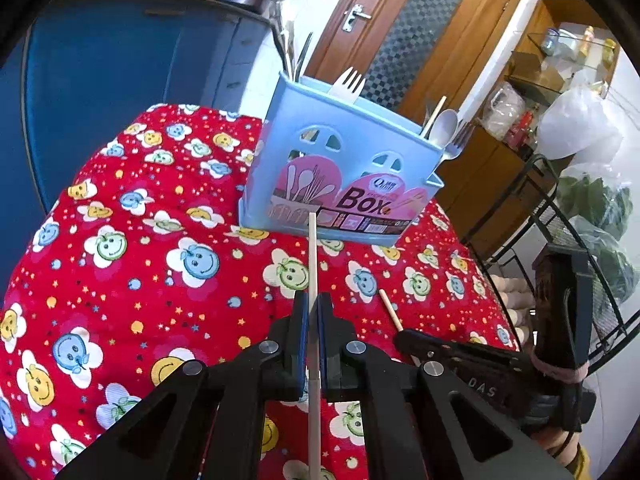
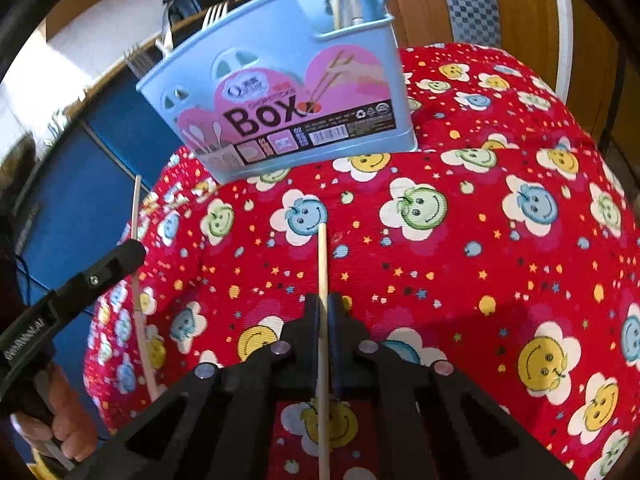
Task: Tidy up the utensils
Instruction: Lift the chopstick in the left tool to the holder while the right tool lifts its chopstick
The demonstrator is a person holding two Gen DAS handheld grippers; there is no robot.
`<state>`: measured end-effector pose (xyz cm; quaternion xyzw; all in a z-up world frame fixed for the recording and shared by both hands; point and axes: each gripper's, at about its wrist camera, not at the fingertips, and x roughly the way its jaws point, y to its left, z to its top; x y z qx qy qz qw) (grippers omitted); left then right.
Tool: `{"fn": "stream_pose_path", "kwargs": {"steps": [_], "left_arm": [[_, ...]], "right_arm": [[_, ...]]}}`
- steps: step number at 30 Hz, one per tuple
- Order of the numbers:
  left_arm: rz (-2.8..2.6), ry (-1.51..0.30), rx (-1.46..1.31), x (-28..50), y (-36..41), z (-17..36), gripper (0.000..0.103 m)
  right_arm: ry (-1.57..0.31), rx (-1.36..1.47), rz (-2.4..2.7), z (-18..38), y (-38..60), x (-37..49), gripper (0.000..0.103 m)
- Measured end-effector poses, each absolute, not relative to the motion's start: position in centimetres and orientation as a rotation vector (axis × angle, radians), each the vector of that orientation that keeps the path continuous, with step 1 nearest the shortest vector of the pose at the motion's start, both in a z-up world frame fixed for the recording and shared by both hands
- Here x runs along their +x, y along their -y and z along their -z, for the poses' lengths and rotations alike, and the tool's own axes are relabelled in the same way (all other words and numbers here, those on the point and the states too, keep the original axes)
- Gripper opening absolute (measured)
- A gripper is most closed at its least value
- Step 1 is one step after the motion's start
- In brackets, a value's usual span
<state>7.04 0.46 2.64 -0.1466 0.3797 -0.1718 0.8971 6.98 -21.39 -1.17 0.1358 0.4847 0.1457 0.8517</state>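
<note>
A light blue utensil holder (image 1: 340, 168) (image 2: 280, 92) labelled "Box" stands on the red smiley-print cloth (image 1: 140, 240). It holds a white plastic fork (image 1: 348, 84), a spoon (image 1: 446, 128), metal utensils and a chopstick. My left gripper (image 1: 313, 300) is shut on a pale chopstick (image 1: 312, 256) whose tip points at the holder's base. My right gripper (image 2: 323, 300) is shut on a wooden chopstick (image 2: 322, 264) lying low over the cloth. In the left wrist view the right gripper (image 1: 400, 334) shows at right with its chopstick tip (image 1: 389, 306). The left gripper (image 2: 132, 248) shows at left in the right wrist view.
A blue cabinet (image 1: 120, 80) stands behind the table on the left and a wooden door (image 1: 420, 32) behind the holder. A black wire rack (image 1: 560, 220) with eggs and bags is at the right edge. A hand (image 2: 68, 424) holds the left gripper's handle.
</note>
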Motion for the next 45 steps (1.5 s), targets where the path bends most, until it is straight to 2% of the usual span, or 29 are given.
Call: {"fn": "stream_pose_path", "kwargs": {"steps": [14, 22, 45], "left_arm": [[0.366, -0.651, -0.295, 5.7, -0.9, -5.6, 0.004], [0.361, -0.572, -0.279, 5.7, -1.2, -8.0, 0.004], [0.299, -0.339, -0.169, 12.3, 0.4, -17.9, 0.004]], "right_arm": [[-0.758, 0.408, -0.349, -4.0, 24.1, 4.0, 0.006], [-0.620, 0.385, -0.314, -6.5, 24.8, 3.5, 0.006], [-0.378, 0.310, -0.275, -11.6, 25.9, 8.1, 0.006]]}}
